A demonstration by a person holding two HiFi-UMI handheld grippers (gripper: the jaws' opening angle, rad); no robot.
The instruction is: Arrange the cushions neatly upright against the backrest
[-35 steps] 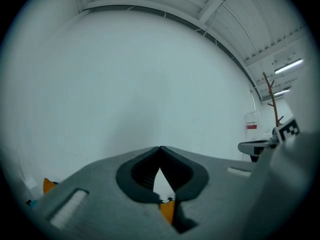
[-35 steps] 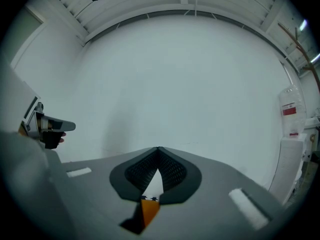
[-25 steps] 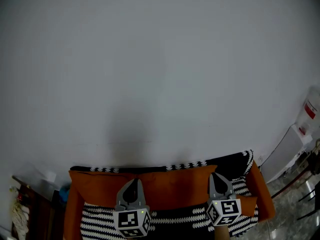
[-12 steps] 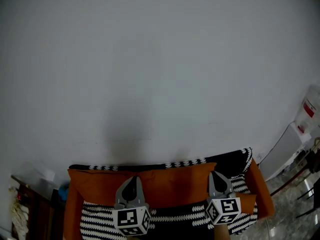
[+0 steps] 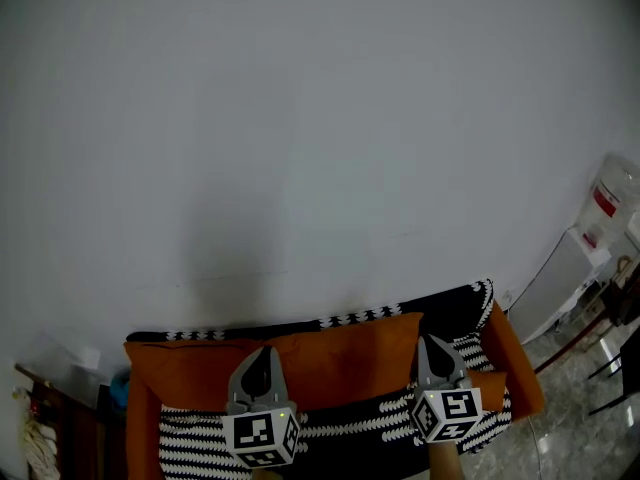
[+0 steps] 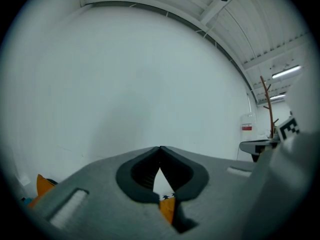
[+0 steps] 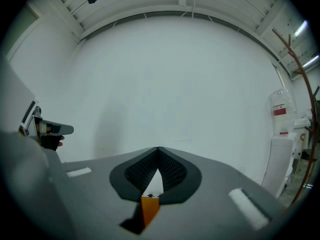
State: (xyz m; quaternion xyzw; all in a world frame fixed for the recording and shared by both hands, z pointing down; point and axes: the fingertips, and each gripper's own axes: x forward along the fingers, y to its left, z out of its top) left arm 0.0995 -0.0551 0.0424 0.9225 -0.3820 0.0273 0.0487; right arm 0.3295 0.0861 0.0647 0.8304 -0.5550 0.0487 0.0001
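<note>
1. The wall [image 5: 320, 118] fills most of the head view, far beyond the fingers [image 5: 252, 380]. It takes up a little more of the frame than a second ago. Only the camera seems to have tipped, since nothing on the sofa has shifted.
2. The sofa [image 5: 137, 388] lies below and just past both sets of fingers, as it did a second ago. A dark throw [image 5: 445, 306] hangs over its backrest.
3. The cushion [image 5: 330, 353] is an orange band standing along the backrest, just beyond the fingertips. I cannot tell whether it is one piece or two. It looks untouched.
4. The left gripper [image 5: 262, 354] and right gripper [image 5: 432, 341] have both stayed clenched and level. Their tips meet and grasp nothing. In each gripper view only a sliver of orange shows under the tips. No handling appears to be under way; the cushion already looks upright.
</note>
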